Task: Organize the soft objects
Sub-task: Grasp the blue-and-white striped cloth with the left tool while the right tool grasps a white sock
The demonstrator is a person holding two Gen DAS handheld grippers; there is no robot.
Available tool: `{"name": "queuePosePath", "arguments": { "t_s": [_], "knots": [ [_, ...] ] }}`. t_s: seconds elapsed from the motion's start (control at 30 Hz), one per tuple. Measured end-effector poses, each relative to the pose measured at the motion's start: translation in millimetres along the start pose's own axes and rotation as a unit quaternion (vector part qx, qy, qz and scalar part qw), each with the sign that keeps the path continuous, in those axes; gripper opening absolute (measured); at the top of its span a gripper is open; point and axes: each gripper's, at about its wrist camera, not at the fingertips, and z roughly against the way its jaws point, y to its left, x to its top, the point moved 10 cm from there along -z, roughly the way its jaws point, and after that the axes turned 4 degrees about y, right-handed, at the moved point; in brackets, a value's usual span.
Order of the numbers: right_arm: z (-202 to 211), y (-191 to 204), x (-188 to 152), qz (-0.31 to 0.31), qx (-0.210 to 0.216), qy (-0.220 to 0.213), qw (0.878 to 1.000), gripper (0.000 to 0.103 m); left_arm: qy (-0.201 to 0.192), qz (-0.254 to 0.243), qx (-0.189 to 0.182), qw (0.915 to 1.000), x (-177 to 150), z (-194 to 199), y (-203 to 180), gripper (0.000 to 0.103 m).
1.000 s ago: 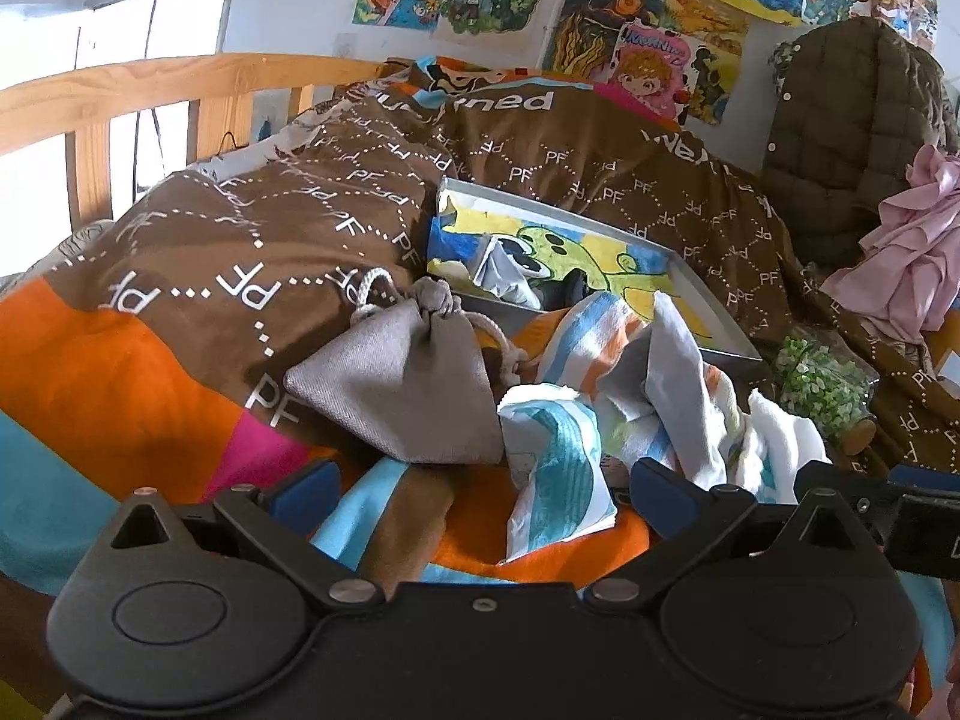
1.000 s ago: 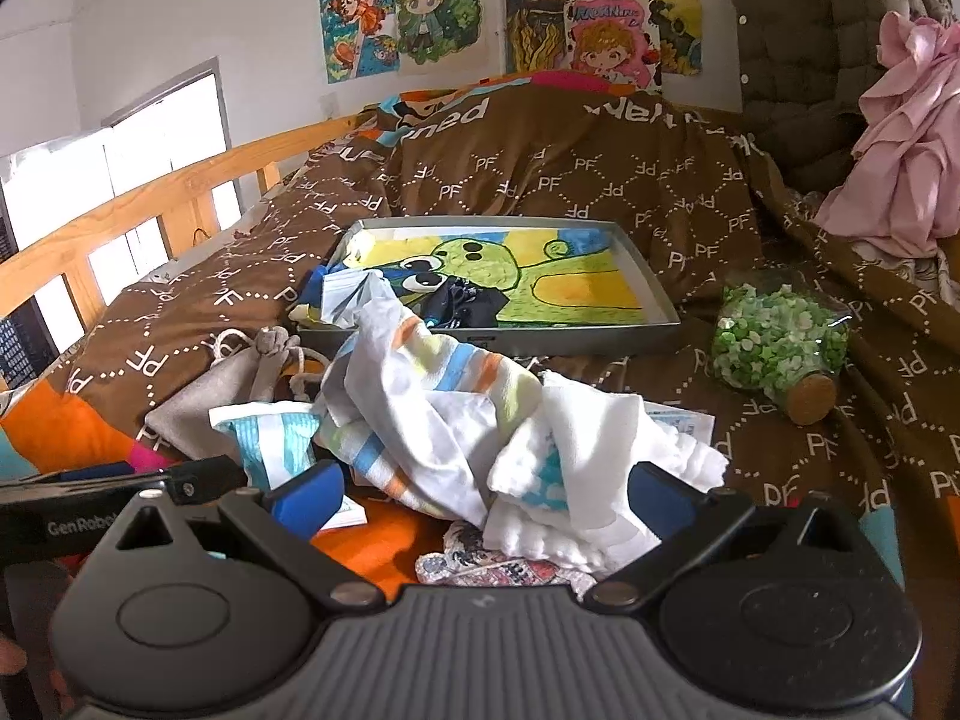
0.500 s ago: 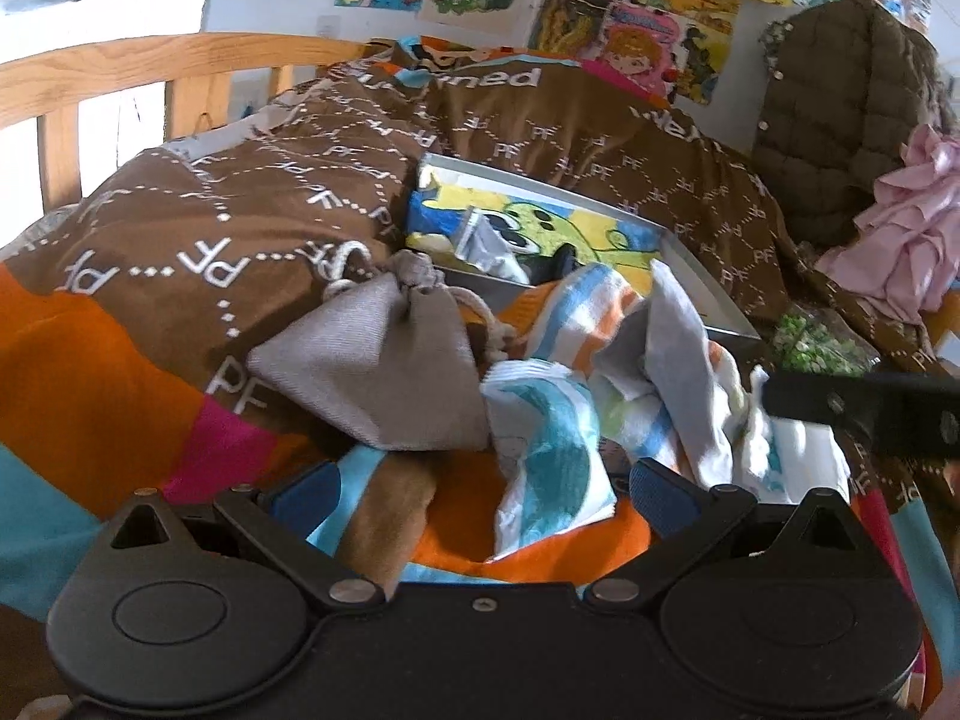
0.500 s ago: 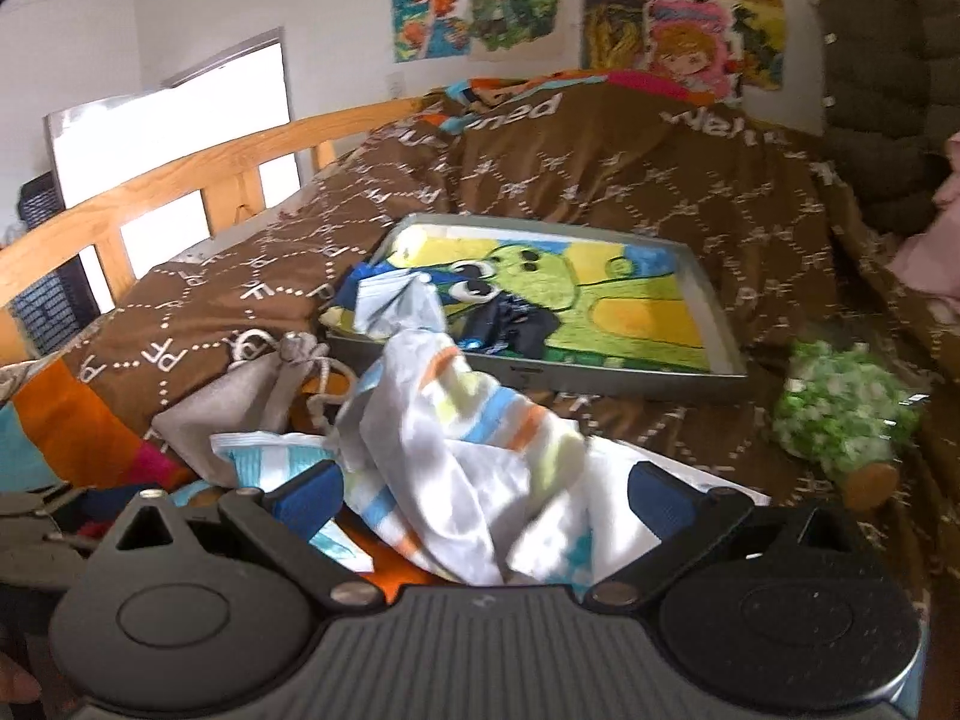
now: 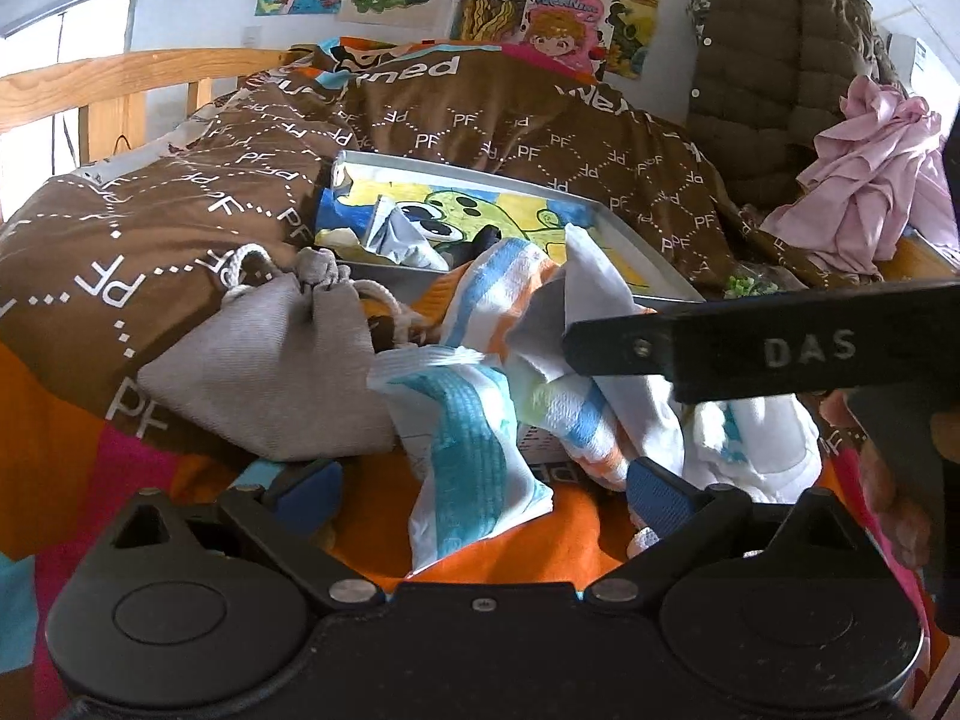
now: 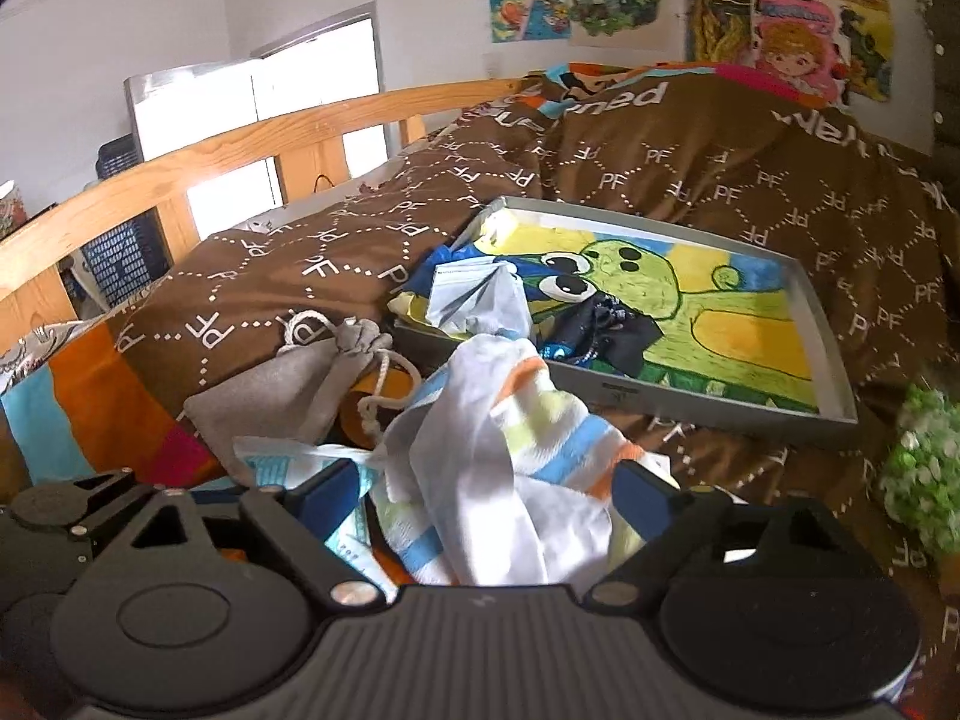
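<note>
A pile of soft cloths lies on the bed in front of a grey tray (image 5: 654, 276) with a green cartoon picture. A striped white, blue and orange cloth (image 6: 510, 438) lies between the fingers of my open right gripper (image 6: 486, 492); it also shows in the left wrist view (image 5: 516, 288). A blue-and-white cloth (image 5: 474, 456) lies between the fingers of my open left gripper (image 5: 480, 489). A grey drawstring pouch (image 5: 282, 372) sits to its left. The right gripper's black arm (image 5: 762, 354) crosses over the pile. A white cloth (image 6: 474, 300) and a dark cloth (image 6: 606, 324) lie in the tray (image 6: 834, 360).
A brown patterned quilt (image 5: 180, 222) covers the bed. A wooden rail (image 6: 210, 162) runs along the left. A jar of green beads (image 6: 924, 474) lies right of the tray. A brown jacket (image 5: 774, 72) and pink cloth (image 5: 870, 174) sit at the back right.
My right gripper has moved left and forward over the pile, so the striped cloth now lies between its fingers. Its arm now crosses the left wrist view. My left gripper has edged closer.
</note>
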Motion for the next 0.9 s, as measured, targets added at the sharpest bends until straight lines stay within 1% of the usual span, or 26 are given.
{"name": "queuePosePath", "arguments": {
  "t_s": [0.17, 0.23, 0.3, 0.33, 0.4, 0.43, 0.47, 0.5, 0.53, 0.6, 0.63, 0.67, 0.73, 0.8, 0.9],
  "knots": [
    [-9.9, -4.8, -3.6, -0.012, 0.004, 0.014, 1.000, 0.083, -0.007, 0.018, 0.005, 0.9998, 3.5, -3.3, 5.8, 0.085],
    [-12.2, -4.7, -5.2, -0.014, 0.008, 0.018, 1.000, 0.077, -0.012, 0.033, 0.001, 0.9994, 5.4, -2.8, 9.1, 0.081],
    [-13.8, -3.5, -5.8, -0.016, 0.011, 0.021, 1.000, 0.067, -0.015, 0.042, -0.003, 0.9990, 6.8, -2.8, 10.4, 0.075],
    [-14.7, -3.4, -6.1, -0.016, 0.012, 0.023, 1.000, 0.065, -0.015, 0.044, -0.005, 0.9989, 7.4, -3.2, 10.8, 0.073],
    [-15.9, -2.2, -6.4, -0.020, 0.016, 0.025, 0.999, 0.055, -0.011, 0.043, -0.011, 0.9989, 6.8, -4.6, 9.2, 0.060],
    [-15.9, -2.3, -6.7, -0.022, 0.019, 0.026, 0.999, 0.052, -0.009, 0.041, -0.014, 0.9990, 5.7, -5.3, 8.4, 0.056],
    [-15.6, -1.9, -6.9, -0.024, 0.021, 0.026, 0.999, 0.047, -0.006, 0.038, -0.016, 0.9991, 4.6, -6.3, 7.0, 0.048],
    [-15.1, -2.1, -6.7, -0.025, 0.021, 0.026, 0.999, 0.042, -0.004, 0.037, -0.016, 0.9992, 4.4, -6.7, 6.7, 0.047],
    [-14.6, -1.9, -6.4, -0.026, 0.022, 0.025, 0.999, 0.039, -0.005, 0.037, -0.017, 0.9991, 4.5, -6.4, 6.6, 0.047],
    [-12.7, -2.3, -5.9, -0.028, 0.022, 0.023, 0.999, 0.029, -0.007, 0.039, -0.020, 0.9990, 4.7, -5.6, 5.9, 0.044],
    [-11.4, -3.1, -5.8, -0.029, 0.021, 0.022, 0.999, 0.026, -0.010, 0.038, -0.019, 0.9990, 4.9, -4.8, 5.7, 0.044],
    [-10.5, -3.5, -5.2, -0.030, 0.019, 0.021, 0.999, 0.021, -0.014, 0.037, -0.016, 0.9991, 5.7, -3.6, 5.2, 0.043],
    [-7.7, -5.5, -3.7, -0.034, 0.016, 0.016, 0.999, 0.018, -0.030, 0.035, -0.012, 0.9989, 8.9, 1.3, 5.4, 0.042],
    [-3.3, -8.4, -1.1, -0.041, 0.012, 0.007, 0.999, 0.012, -0.045, 0.037, -0.012, 0.9982, 13.2, 5.9, 5.7, 0.041],
    [2.5, -13.5, 2.2, -0.053, 0.008, -0.003, 0.999, 0.010, -0.064, 0.044, -0.002, 0.9970, 17.9, 11.9, 10.5, 0.041]
  ]
}}
